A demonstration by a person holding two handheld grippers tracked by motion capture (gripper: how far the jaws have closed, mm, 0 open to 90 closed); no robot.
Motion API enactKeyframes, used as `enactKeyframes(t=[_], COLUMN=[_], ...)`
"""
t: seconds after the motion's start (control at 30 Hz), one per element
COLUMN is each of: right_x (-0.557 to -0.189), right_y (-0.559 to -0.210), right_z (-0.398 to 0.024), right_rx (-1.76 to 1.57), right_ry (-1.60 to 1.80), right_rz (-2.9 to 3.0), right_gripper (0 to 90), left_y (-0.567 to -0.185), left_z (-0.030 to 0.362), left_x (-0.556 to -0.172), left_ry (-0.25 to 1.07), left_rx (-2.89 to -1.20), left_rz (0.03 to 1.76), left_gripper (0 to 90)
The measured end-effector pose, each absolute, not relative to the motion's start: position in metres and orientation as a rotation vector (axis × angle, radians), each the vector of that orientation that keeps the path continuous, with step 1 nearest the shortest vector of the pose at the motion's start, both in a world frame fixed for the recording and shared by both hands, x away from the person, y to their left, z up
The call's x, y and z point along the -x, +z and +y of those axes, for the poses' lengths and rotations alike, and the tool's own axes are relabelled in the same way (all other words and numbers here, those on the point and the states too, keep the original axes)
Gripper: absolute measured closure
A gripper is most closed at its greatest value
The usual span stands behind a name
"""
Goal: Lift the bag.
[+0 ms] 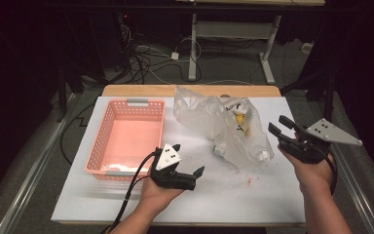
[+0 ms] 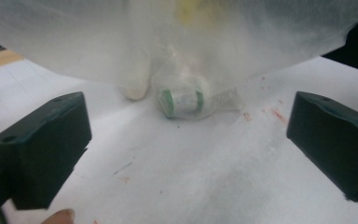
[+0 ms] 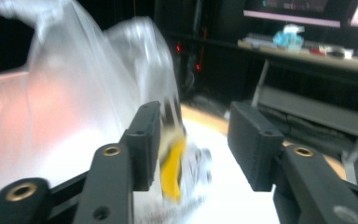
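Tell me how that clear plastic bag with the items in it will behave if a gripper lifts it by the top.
The clear plastic bag looks thin and crumpled, so it will likely hang floppy and stretch rather than hold shape. The small green-capped container lies on its side at the bag's low edge; it may roll and swing the load. The film looks glossy, so possibly slippery.

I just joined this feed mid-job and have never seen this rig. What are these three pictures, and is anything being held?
A person works at a white table with hand-held tongs, one per hand. The high view looks down from above; each of the other two comes from a camera riding on one pair of tongs. On the table lie an empty pink basket and a clear plastic bag with small items inside, among them a green-capped container. The left tongs stand wide open before the bag. The right tongs are open beside it. Nothing is held.
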State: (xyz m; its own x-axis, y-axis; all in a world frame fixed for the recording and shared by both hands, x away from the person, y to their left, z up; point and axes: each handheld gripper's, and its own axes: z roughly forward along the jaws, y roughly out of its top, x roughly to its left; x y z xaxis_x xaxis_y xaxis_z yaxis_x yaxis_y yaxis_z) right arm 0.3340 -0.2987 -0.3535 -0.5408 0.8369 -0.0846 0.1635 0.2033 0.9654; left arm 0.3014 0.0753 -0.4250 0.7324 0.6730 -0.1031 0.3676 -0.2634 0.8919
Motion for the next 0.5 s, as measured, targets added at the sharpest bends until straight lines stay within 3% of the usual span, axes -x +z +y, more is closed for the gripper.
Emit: enactKeyframes(t=[0.5], right_x=[-0.313], right_y=[-0.446], right_z=[-0.307], right_rx=[-1.081], right_ry=[1.285], right_rz=[2.015], right_gripper=[13.5], left_y=[-0.443], left_z=[0.069], left_x=[-0.289], left_ry=[0.345], left_rx=[-1.916], left_rz=[0.79], left_gripper=[0.0])
